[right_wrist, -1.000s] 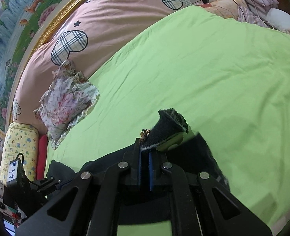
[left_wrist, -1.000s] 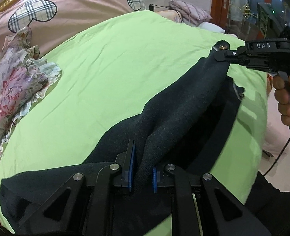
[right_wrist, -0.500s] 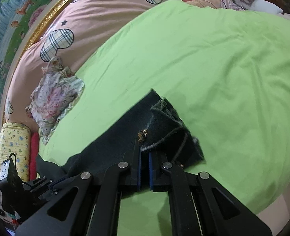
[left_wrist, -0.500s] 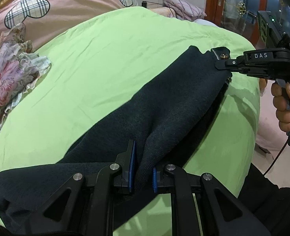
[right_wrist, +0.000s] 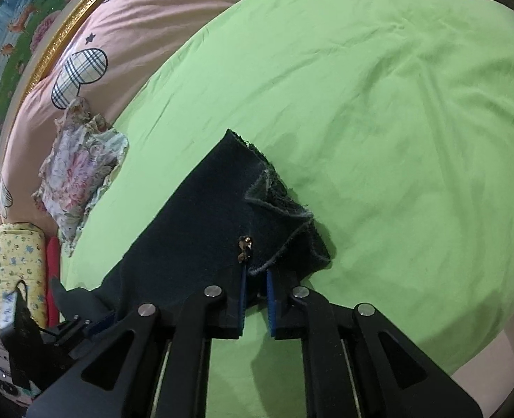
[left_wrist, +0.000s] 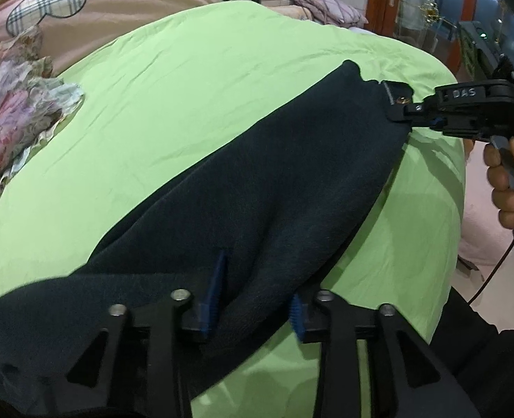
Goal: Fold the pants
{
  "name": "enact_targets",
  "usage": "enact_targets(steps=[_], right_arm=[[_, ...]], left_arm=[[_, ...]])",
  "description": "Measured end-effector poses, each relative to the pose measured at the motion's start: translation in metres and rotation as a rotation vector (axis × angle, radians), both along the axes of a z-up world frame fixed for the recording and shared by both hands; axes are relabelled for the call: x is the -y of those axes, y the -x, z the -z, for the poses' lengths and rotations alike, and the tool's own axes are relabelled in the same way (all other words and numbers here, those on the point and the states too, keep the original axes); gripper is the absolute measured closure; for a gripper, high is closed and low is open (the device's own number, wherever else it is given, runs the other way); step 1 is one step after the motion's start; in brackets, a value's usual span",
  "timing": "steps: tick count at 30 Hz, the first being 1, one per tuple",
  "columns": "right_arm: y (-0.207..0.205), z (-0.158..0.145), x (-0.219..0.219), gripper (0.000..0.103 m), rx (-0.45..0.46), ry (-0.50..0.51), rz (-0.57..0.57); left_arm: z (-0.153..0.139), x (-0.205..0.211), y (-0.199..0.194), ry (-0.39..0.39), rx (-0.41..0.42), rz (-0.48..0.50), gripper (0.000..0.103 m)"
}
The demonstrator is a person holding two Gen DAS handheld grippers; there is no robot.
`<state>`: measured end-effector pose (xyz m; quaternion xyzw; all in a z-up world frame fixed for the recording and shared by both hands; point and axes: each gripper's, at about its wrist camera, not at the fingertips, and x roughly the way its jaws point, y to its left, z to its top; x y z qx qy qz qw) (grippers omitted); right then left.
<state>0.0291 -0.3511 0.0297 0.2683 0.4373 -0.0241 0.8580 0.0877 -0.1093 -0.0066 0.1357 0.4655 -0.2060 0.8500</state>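
Observation:
Dark navy pants [left_wrist: 257,174] lie stretched across the green sheet [left_wrist: 187,87], flat but for one ridge. My left gripper [left_wrist: 257,303] sits low over the leg end. Its jaws are opening, and that ridge of cloth lies loose between the blue pads [left_wrist: 216,289]. At the far end my right gripper [left_wrist: 401,113] is at the waistband. In the right wrist view the right gripper [right_wrist: 257,289] has its jaws just opening. The waistband corner [right_wrist: 284,223] and its brass button [right_wrist: 244,249] lie at the tips, with a gap showing between the pads.
A floral cushion [right_wrist: 79,181] and a pink quilt [right_wrist: 145,10] lie at the head of the bed. A yellow bolster [right_wrist: 16,261] stands at the left. A person's hand [left_wrist: 507,181] holds the right gripper's handle past the bed's right edge. Green sheet spreads beyond the pants.
Both grippers sank and the pants went from hanging between them to lying flat on the sheet. The left jaws spread wide off the fold. The right jaws parted slightly.

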Motion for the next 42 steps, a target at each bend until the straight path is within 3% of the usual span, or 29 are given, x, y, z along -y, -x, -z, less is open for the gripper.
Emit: enact_targets(steps=[3, 5, 7, 9, 16, 31, 42], right_arm=[[0.005, -0.008, 0.001, 0.081, 0.012, 0.015, 0.008], [0.010, -0.017, 0.002, 0.058, 0.033, 0.058, 0.043], [0.018, -0.029, 0.003, 0.054, 0.076, 0.105, 0.075], [0.022, -0.035, 0.002, 0.054, 0.100, 0.123, 0.079], [0.018, -0.044, -0.035, 0.054, 0.143, 0.142, -0.021], [-0.012, -0.026, -0.142, 0.054, 0.103, 0.145, -0.342], [-0.024, -0.019, -0.217, 0.054, 0.101, 0.171, -0.565]], left_arm=[[-0.005, -0.010, 0.006, 0.042, 0.001, -0.025, 0.050], [-0.010, -0.018, 0.013, 0.061, 0.017, -0.053, 0.045], [-0.016, -0.027, 0.020, 0.079, 0.036, -0.087, 0.038], [-0.020, -0.038, 0.025, 0.103, 0.046, -0.125, 0.034], [-0.030, -0.086, 0.041, 0.166, 0.068, -0.276, 0.034], [-0.044, -0.203, 0.054, 0.208, 0.098, -0.576, 0.031], [-0.059, -0.278, 0.057, 0.282, 0.100, -0.762, 0.029]])
